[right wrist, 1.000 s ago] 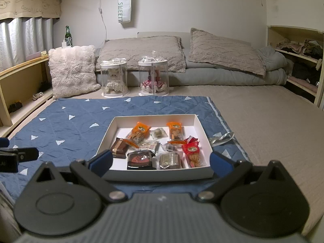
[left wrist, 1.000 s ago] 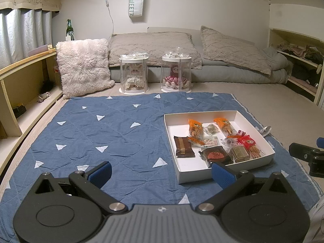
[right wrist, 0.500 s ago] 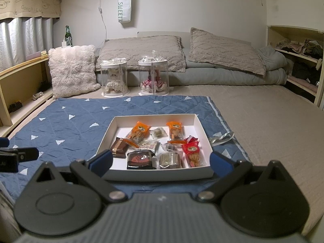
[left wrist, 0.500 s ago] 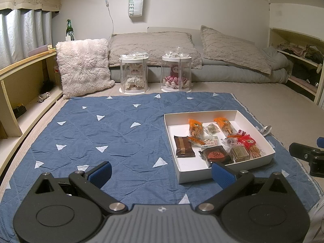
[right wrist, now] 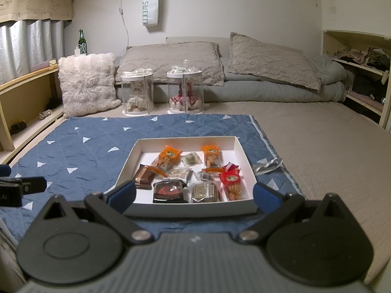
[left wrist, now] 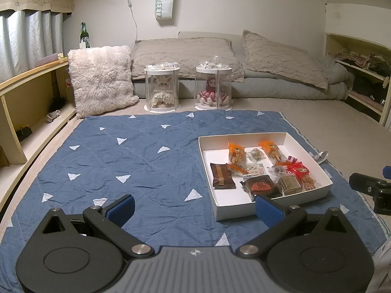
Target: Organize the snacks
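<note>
A shallow white box lies on a blue quilt and holds several wrapped snacks: two orange packs, a red pack, a brown bar and a dark round-printed pack. My left gripper hovers open above the quilt, left of and nearer than the box, with nothing between its fingers. My right gripper stands open just short of the box's near wall, straddling its width. The right gripper also shows at the right edge of the left wrist view.
Two clear cylinders with dolls stand beyond the quilt. A fluffy cushion leans at the back left before grey pillows and bedding. Wooden shelves run along both sides. A silver ribbon lies right of the box.
</note>
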A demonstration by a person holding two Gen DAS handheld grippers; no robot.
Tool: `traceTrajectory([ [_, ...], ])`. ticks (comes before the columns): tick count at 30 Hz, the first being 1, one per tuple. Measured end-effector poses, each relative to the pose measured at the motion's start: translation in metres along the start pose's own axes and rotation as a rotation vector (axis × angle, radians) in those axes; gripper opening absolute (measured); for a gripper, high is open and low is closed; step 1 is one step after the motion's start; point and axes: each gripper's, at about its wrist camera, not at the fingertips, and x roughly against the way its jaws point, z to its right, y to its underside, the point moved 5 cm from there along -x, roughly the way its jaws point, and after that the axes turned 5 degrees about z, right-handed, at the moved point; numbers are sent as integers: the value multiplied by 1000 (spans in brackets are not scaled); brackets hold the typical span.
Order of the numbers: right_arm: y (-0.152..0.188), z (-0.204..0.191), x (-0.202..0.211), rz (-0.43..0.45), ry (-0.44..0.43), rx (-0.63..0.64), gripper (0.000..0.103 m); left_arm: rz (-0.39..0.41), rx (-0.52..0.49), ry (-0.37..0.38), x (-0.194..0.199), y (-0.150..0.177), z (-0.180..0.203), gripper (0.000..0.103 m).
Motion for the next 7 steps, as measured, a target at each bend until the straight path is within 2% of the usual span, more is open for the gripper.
traceTrajectory([
  [7,4,0,2,-7,4,-1,102,-2,0,-2,-1,0,-1,103],
])
